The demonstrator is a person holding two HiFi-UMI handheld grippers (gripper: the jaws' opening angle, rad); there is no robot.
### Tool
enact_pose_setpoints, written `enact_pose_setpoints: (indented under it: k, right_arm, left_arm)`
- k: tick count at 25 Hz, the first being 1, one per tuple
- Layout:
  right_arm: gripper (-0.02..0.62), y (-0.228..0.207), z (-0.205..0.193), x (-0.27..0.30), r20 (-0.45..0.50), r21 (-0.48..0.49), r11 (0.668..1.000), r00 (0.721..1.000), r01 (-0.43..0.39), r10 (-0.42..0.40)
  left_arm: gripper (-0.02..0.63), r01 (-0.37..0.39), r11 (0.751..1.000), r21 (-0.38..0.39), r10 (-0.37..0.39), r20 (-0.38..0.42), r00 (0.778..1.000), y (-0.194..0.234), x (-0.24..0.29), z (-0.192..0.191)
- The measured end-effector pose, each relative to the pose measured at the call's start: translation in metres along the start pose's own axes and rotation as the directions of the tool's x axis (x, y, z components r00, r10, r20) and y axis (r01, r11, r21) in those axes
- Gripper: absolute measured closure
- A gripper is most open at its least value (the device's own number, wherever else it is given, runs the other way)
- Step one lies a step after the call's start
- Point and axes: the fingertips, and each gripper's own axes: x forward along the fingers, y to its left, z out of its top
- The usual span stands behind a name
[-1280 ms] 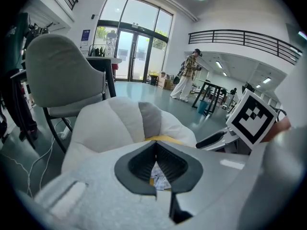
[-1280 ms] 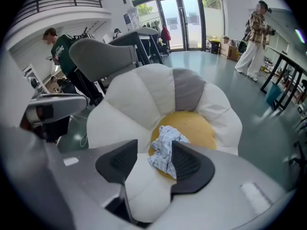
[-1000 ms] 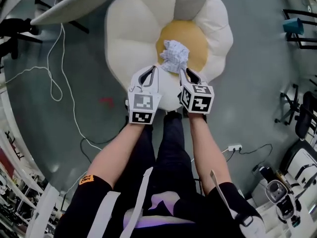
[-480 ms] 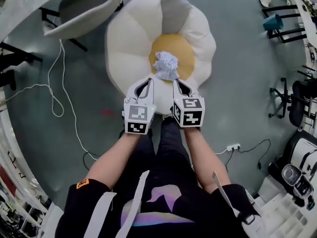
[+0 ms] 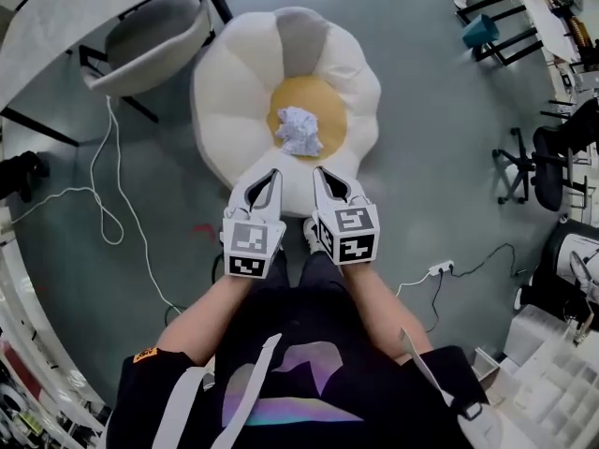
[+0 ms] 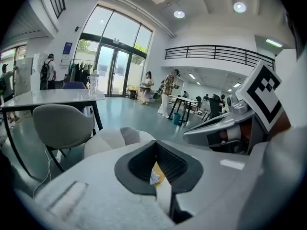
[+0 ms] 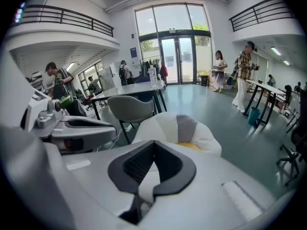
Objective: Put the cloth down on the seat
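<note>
Where seat (image 5: 229, 82) has its yellow ctr, crumpled cloth (image 5: 299, 131) lies

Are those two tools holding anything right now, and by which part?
Nothing is held. The left tool and the right tool are shut and empty; the crumpled cloth lies apart from them on the seat.

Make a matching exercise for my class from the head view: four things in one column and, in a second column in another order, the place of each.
Things:
1. cloth
2. grey chair
3. power strip
4. teal bin

Places:
A. on the floor, right of the person's legs
B. on the yellow centre of the seat
C. by the white table, upper left
D. beside black frame legs, upper right

Pairs: 1-B, 2-C, 3-A, 4-D
</note>
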Motion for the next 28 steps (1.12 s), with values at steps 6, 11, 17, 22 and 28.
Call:
enact_pose_setpoints:
  k: [6,11,17,22,28]
  right_arm:
    - [0.594,0.007,0.009,-0.042,0.047,-0.023,1.000,0.999,-0.009,0.011]
    - [0.594,0.002,0.018,-0.074,0.108,-0.049,0.998,0.994,-0.026,0.031]
    - [0.594,-0.017,0.025,-0.113,0.174,-0.074,0.996,0.983,-0.054,0.066]
    - [0.595,-0.032,0.025,-0.148,0.217,-0.067,0.994,0.971,-0.088,0.100]
    - [0.594,-0.049,0.018,-0.189,0.247,-0.100,0.990,0.961,-0.100,0.122]
  left_arm:
    - [0.606,0.069,0.996,0.057,-0.072,0.042,0.997,-0.040,-0.037,0.018]
    - [0.606,0.054,0.998,0.025,-0.056,0.102,0.993,-0.062,-0.055,0.037]
    - [0.607,0.016,0.999,-0.032,-0.010,0.178,0.984,-0.097,-0.073,0.064]
    - [0.606,-0.001,0.998,-0.058,0.015,0.228,0.974,-0.130,-0.086,0.080]
    - [0.607,-0.036,0.998,-0.056,0.048,0.233,0.971,-0.172,-0.094,0.077]
